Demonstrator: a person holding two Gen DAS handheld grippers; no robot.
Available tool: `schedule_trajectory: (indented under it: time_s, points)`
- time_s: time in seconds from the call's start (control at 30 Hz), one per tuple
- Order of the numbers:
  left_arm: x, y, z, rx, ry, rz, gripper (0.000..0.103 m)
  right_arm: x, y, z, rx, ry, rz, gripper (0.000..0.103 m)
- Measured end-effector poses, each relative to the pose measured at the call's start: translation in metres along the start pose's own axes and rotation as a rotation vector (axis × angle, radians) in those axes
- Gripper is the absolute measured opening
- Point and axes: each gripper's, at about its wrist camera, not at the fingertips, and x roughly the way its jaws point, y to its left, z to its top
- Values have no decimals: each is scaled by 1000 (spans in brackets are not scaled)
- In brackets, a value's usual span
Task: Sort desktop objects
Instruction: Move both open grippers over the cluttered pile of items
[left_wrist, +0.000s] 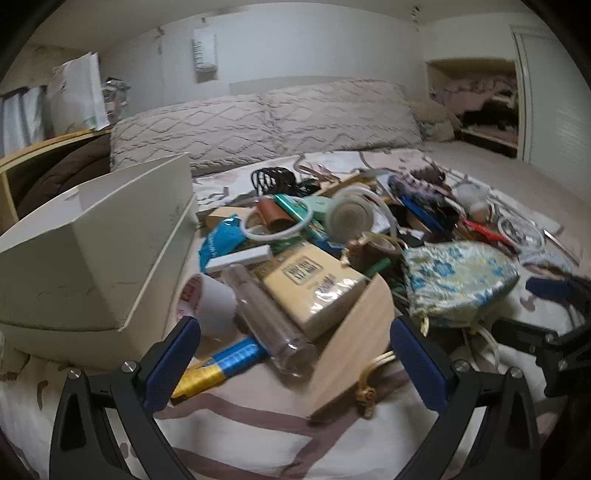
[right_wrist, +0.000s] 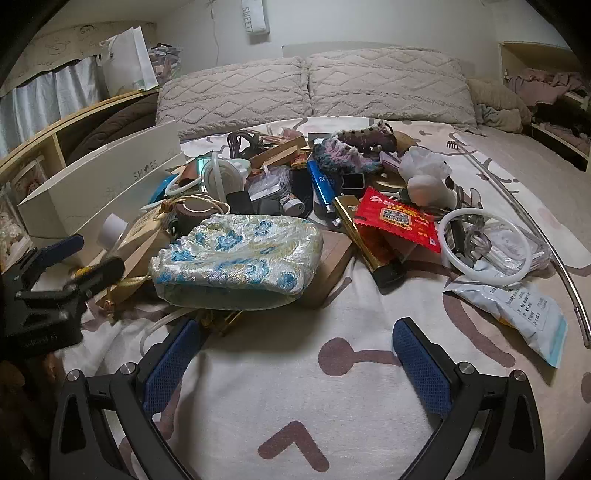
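Location: a bed (right_wrist: 332, 387) with a patterned cover, carrying a dense heap of small objects in front of two grey pillows (right_wrist: 314, 85).

Left tongs (left_wrist: 295, 354): jaws spread wide, holding nothing. Between and just ahead of the blue pads lie a clear plastic tube (left_wrist: 269, 314), a tilted wooden board (left_wrist: 354, 339) and a blue-and-yellow wrapped item (left_wrist: 218, 365). A pale yellow packet (left_wrist: 314, 284) with dark print rests against the tube and the board. A white roll with red print (left_wrist: 207, 299) sits just left of the tube.

Right tongs (right_wrist: 295, 354): jaws spread wide, holding nothing, over bare bed cover at the near edge of the heap. These tongs also show at the right edge of the left wrist view.

Container: an open white shoe box (left_wrist: 96, 251) stands at the left side of the heap, its lid raised behind it. Its contents cannot be made out.

Heap contents:
- A brocade pouch (right_wrist: 240, 258) with blue flowers, at the near edge, just ahead and left of the right tongs.
- A red packet (right_wrist: 395, 218) with a printed code, lying over a gold-and-black tube (right_wrist: 365, 240).
- A white ring (right_wrist: 484, 247), right of the red packet, over clear plastic items.
- A white printed sachet (right_wrist: 517, 306), near the ring, at the right edge.
- A blue cylinder (right_wrist: 321, 184) and a knitted item (right_wrist: 351, 151), toward the rear.
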Motion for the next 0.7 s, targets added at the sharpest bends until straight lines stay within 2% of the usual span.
schedule_trajectory:
  time_s: [0.2, 0.37, 0.53, 0.7]
  points:
    - [-1, -13, -2, 51, 9, -56, 103, 2, 0, 0, -2, 9, 1, 103]
    - [3, -16, -4, 55, 36, -81, 101, 4, 2, 1, -15, 16, -8, 103]
    - [11, -12, -5, 28, 81, -102, 97, 6, 2, 1, -19, 22, -11, 103]
    - [28, 0, -12, -77, 189, -142, 95, 9, 5, 0, -31, 27, -27, 103]
